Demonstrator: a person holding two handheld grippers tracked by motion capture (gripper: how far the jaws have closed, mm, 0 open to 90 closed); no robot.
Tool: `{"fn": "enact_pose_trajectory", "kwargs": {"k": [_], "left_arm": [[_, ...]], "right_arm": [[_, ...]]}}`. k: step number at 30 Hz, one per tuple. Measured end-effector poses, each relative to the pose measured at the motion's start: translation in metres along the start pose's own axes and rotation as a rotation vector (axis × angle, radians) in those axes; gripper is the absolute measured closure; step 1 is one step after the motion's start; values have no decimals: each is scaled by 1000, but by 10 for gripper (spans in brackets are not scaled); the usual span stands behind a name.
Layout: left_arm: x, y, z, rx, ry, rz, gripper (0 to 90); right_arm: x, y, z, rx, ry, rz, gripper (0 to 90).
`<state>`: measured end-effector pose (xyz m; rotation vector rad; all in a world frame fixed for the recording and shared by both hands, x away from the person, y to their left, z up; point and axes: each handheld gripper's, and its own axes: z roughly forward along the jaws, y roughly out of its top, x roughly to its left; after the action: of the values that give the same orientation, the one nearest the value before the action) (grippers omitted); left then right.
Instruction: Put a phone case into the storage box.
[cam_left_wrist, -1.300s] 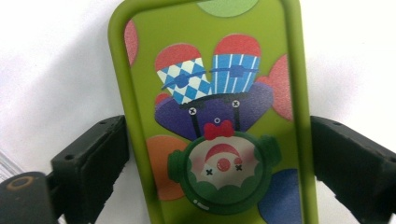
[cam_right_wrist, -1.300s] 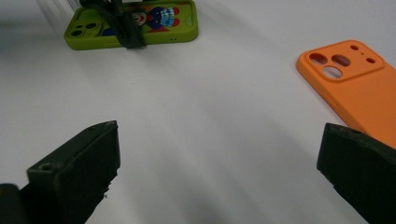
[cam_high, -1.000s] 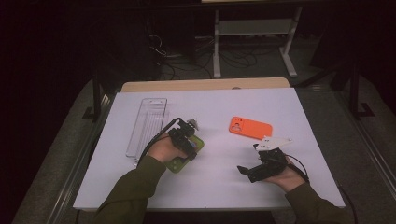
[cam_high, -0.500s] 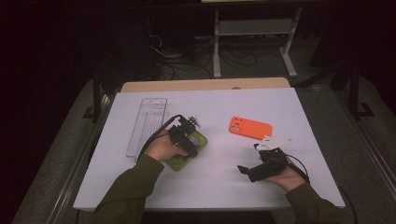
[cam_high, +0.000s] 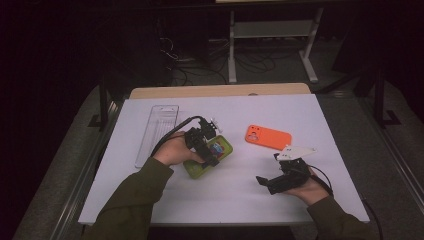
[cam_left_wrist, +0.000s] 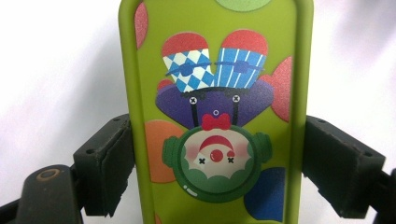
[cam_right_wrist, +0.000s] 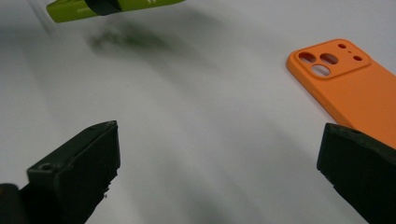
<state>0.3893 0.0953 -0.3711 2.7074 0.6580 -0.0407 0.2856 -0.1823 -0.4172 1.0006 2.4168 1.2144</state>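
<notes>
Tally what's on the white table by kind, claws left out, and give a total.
Phone cases: 2, the green case with the cartoon print, between the jaws of the left claw, and the orange case lying flat.
Clear plastic trays: 1, the long tray at the table's left.
Total: 3

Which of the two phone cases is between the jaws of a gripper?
The green case, with the cartoon print: the left gripper has a jaw on each of its sides. The orange case lies free.
</notes>
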Motion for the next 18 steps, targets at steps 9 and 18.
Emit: {"fn": "enact_pose_trajectory", "kwargs": {"k": [9,18], "left_arm": [[2,16,1,36,8,97,158],[1,32,-7,41,-29,165,159]], "right_arm": [[-5,-2,-3,-17,-19,6,0],[-8,-1,-4,-32,-28,44,0]]}}
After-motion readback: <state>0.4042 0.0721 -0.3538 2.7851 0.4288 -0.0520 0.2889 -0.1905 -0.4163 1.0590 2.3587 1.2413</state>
